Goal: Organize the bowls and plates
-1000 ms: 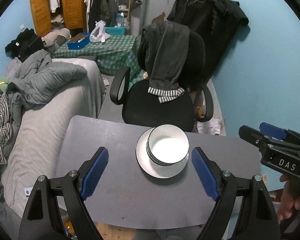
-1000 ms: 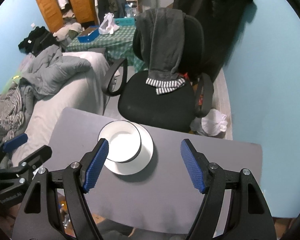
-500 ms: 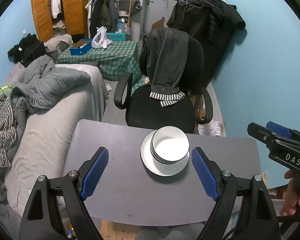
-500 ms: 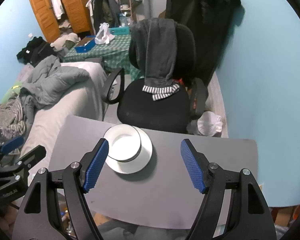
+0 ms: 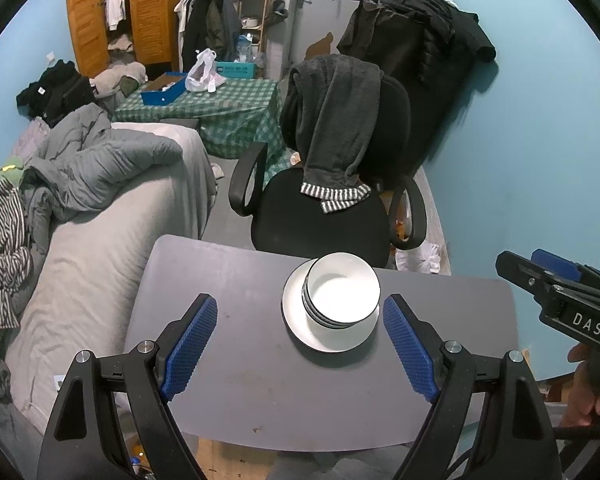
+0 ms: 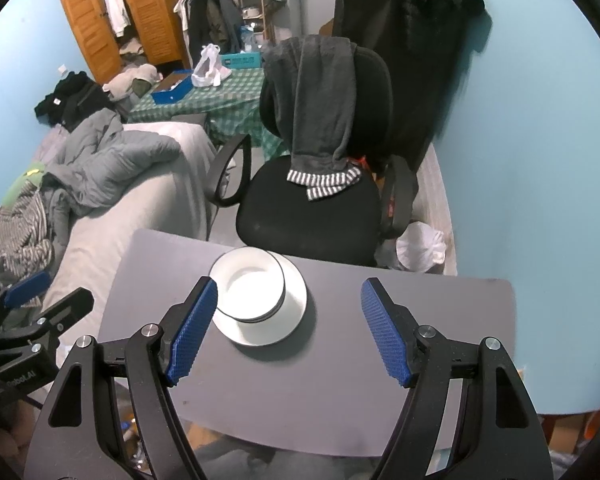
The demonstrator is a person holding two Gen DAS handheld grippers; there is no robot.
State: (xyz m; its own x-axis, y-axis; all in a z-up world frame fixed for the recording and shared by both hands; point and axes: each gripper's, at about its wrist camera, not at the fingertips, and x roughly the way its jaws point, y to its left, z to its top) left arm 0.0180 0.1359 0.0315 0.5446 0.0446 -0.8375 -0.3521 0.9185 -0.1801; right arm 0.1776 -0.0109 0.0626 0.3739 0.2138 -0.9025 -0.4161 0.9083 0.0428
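Observation:
A stack of white bowls (image 5: 342,291) with dark rims sits on a white plate (image 5: 332,340) on the grey table (image 5: 260,380). The bowls (image 6: 249,289) and plate (image 6: 292,312) also show in the right wrist view. My left gripper (image 5: 300,348) is open and empty, raised above and in front of the stack. My right gripper (image 6: 288,330) is open and empty, raised above the table, with the stack near its left finger. The right gripper also shows at the right edge of the left wrist view (image 5: 556,284), and the left gripper at the left edge of the right wrist view (image 6: 36,304).
A black office chair (image 5: 320,216) draped with dark clothing stands just past the table's far edge. A grey sofa (image 5: 92,240) with bedding lies to the left. A blue wall (image 5: 540,160) is on the right. A checkered table (image 5: 220,108) stands farther back.
Both grippers have pulled back and up from the table, so the bowls and plate look smaller and farther away. Both stay open.

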